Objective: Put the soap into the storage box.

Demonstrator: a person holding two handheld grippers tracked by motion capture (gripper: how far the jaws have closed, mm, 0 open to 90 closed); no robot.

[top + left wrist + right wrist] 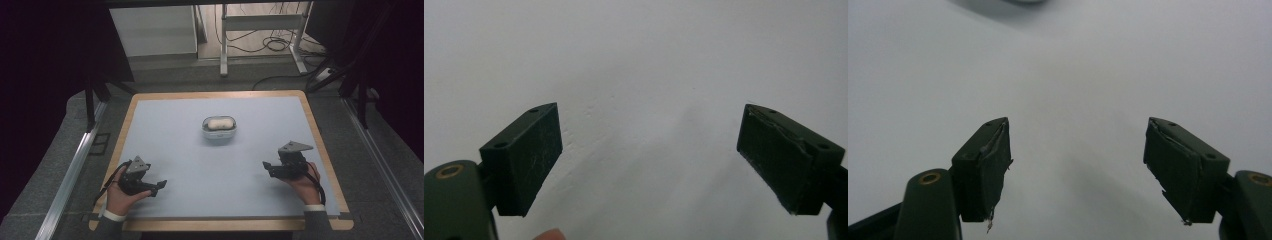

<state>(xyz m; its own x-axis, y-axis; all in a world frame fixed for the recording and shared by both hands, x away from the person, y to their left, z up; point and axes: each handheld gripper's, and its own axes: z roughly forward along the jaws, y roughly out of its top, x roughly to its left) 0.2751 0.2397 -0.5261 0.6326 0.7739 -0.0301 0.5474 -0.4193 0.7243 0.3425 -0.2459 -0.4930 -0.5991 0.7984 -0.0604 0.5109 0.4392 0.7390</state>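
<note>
Your left gripper [159,187] and right gripper [267,167] rest near the pale blue wood-edged table's [175,120] near edge, jaws apart, bare surface between. Ahead between them sits a white oval open case [219,127], long axis crosswise.

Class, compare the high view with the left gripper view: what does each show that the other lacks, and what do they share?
High view alone: the small white oval case with a pale rounded object in it, mid-table, the wooden table edge, both hands, and the right gripper.

Left gripper view alone: the scratched inner faces of the black pads, close up, spread wide.

Shared: the pale blue-grey tabletop and the left gripper.
</note>
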